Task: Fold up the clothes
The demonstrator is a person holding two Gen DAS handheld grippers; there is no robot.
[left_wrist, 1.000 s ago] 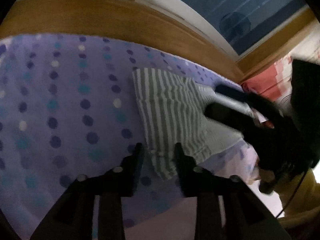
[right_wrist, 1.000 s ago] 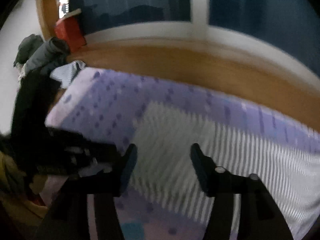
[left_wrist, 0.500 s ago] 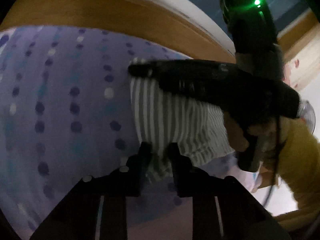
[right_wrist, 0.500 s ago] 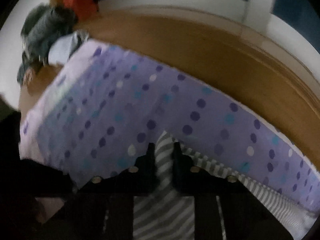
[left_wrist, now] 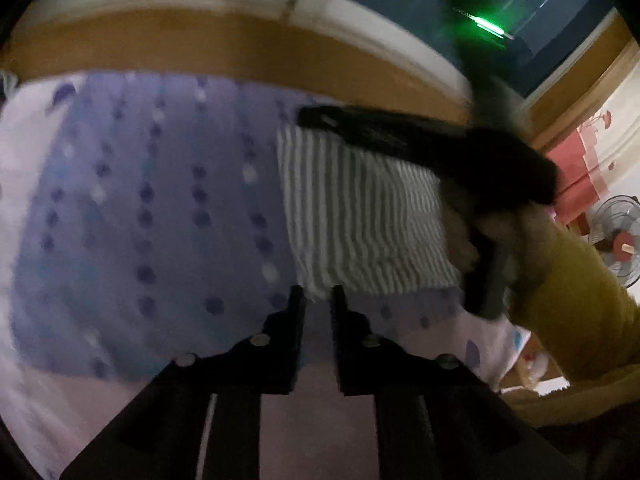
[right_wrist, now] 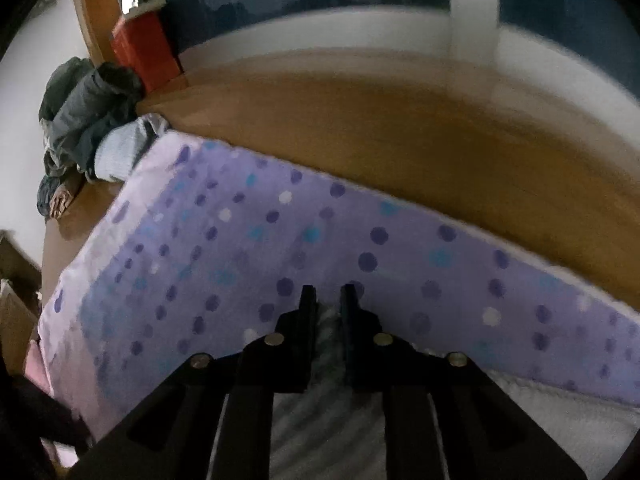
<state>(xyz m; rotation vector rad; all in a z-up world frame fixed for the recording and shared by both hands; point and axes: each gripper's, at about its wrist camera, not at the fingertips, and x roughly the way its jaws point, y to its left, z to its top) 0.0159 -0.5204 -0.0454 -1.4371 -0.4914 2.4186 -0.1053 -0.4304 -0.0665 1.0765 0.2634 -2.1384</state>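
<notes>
Both tongs were apart over the cloth a second back; now each has narrowed onto a corner of it. At the bottom centre of the left view, the left gripper [left_wrist: 318, 300] has its fingers nearly together on the near corner of the striped cloth [left_wrist: 360, 216], and the fabric sits pinched between them. At the upper right of that view the right gripper [left_wrist: 320, 120] reaches across to the far corner, with a hand [left_wrist: 472, 232] and a mustard sleeve [left_wrist: 576, 308] behind it.

From the right wrist, the right gripper [right_wrist: 329, 300] shows narrow jaws at the bottom centre with striped fabric bunched between the pads; they are just easing apart a touch, yet the cloth looks gripped.

That cloth lies flat on the dotted purple sheet [left_wrist: 140, 200] of the bed, towards the right of the left view, well short of the wooden ledge [right_wrist: 400, 120] under the window. A heap of dark clothes [right_wrist: 88, 108] sits at the upper left of the right view, beside a red box [right_wrist: 144, 50].

It looks thin, soft and light, so it should sag between the two holds and may slip from a shallow pinch. Corners or the hem edge seem the places to grip, with a good bite of fabric, keeping the edge taut as it goes over.
</notes>
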